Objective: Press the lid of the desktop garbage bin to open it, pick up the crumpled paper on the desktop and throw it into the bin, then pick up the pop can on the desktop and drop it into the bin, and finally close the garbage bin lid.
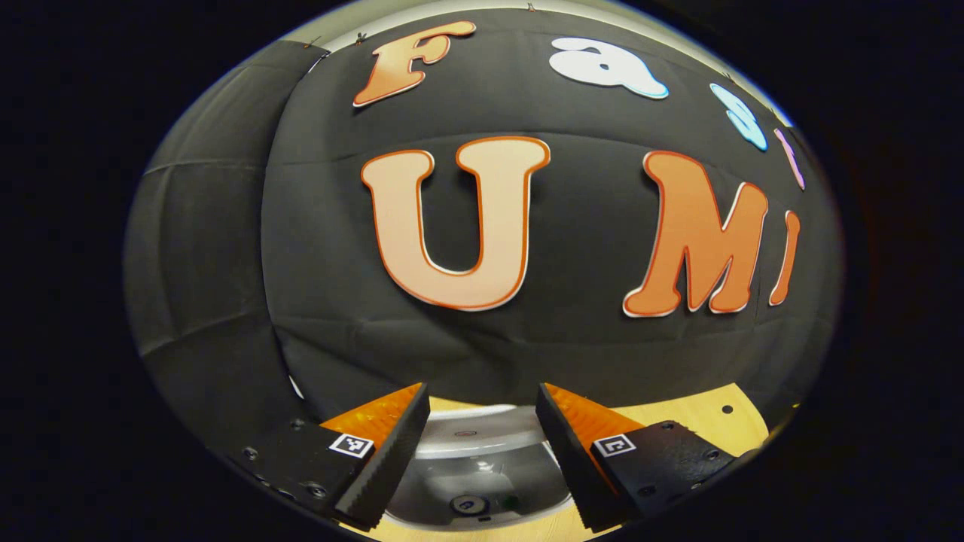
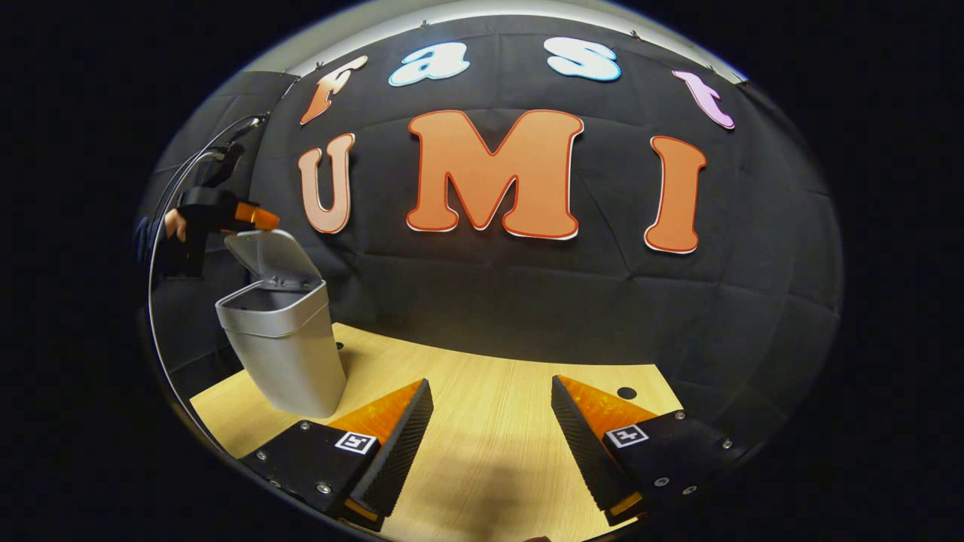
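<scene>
The grey desktop bin (image 2: 286, 354) stands on the wooden table (image 2: 497, 444) at the left of the right gripper view, its lid (image 2: 275, 257) tilted up and open. My left gripper (image 2: 256, 217), held by a hand (image 2: 174, 223), hovers just above the raised lid's top edge. In the left gripper view that gripper (image 1: 482, 388) is open with nothing between its fingers, and looks down on the lid (image 1: 467, 430) and into the bin's dim inside (image 1: 482, 478). My right gripper (image 2: 489, 382) is open over bare tabletop, to the right of the bin and apart from it.
The black cloth wall rises close behind the table. Cables (image 2: 177, 181) run up from the left gripper. A small dark hole (image 2: 626, 393) marks the tabletop near the right gripper's right finger. The table's back edge runs along the wall.
</scene>
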### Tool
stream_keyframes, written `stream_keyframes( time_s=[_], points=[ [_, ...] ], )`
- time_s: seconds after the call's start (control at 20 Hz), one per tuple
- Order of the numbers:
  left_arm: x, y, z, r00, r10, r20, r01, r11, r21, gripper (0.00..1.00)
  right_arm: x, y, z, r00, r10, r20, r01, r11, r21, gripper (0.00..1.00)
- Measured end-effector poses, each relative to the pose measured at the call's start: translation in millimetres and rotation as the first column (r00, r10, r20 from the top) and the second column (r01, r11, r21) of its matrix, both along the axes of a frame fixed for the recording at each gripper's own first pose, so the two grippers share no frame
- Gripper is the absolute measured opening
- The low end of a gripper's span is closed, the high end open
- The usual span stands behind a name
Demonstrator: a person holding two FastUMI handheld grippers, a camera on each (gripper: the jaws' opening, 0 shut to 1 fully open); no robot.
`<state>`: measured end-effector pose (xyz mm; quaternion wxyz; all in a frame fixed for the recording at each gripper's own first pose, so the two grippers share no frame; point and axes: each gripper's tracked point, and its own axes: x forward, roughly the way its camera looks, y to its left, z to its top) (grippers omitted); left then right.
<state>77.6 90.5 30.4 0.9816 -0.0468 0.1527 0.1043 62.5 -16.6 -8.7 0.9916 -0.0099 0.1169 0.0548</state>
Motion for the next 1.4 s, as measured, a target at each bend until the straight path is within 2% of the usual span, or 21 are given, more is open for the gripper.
stream_keyframes(
  time_s=[0.3, 0.4, 0.5, 0.6, 0.75, 0.95, 1.1, 1.25, 1.4],
  points=[
    [-36, -15, -86, 0.988, 0.015, -0.154, -0.027, 0.997, -0.072, 0.91, -2, 8, 1, 0.999, 0.035, 0.001, -0.035, 0.999, -0.002, 0.95],
    [-53, -20, -109, 0.969, 0.022, -0.246, -0.042, 0.996, -0.076, 0.91, -3, 8, 3, 0.999, 0.032, 0.006, -0.032, 0.999, -0.009, 0.95],
    [-46, -18, -97, 0.985, 0.042, -0.169, -0.050, 0.998, -0.047, 0.95, -3, 6, 2, 1.000, 0.030, 0.003, -0.030, 1.000, -0.005, 0.95],
    [-51, -21, -105, 0.979, 0.036, -0.201, -0.050, 0.997, -0.065, 0.92, -3, 6, 1, 1.000, 0.031, 0.001, -0.031, 1.000, -0.006, 0.95],
    [-49, -22, -108, 0.978, 0.030, -0.207, -0.040, 0.998, -0.041, 0.94, -4, 10, 1, 0.999, 0.034, 0.000, -0.034, 0.999, -0.002, 0.95],
    [-57, -21, -80, 0.992, 0.046, -0.115, -0.055, 0.996, -0.074, 0.93, -8, 13, 7, 0.999, 0.042, 0.012, -0.042, 0.999, 0.009, 0.95],
    [-69, -37, -23, 0.997, 0.063, 0.042, -0.063, 0.998, 0.005, 0.94, -12, 7, 21, 0.999, 0.024, 0.045, -0.025, 0.999, 0.023, 0.94],
    [-88, -77, 34, 0.982, 0.010, 0.188, -0.021, 0.998, 0.056, 0.94, -17, 3, 35, 0.997, -0.008, 0.082, 0.005, 0.999, 0.041, 0.95],
    [-104, -134, 59, 0.962, -0.060, 0.268, 0.037, 0.995, 0.091, 0.94, -22, -3, 51, 0.992, -0.041, 0.121, 0.033, 0.997, 0.066, 0.95]
  ],
)
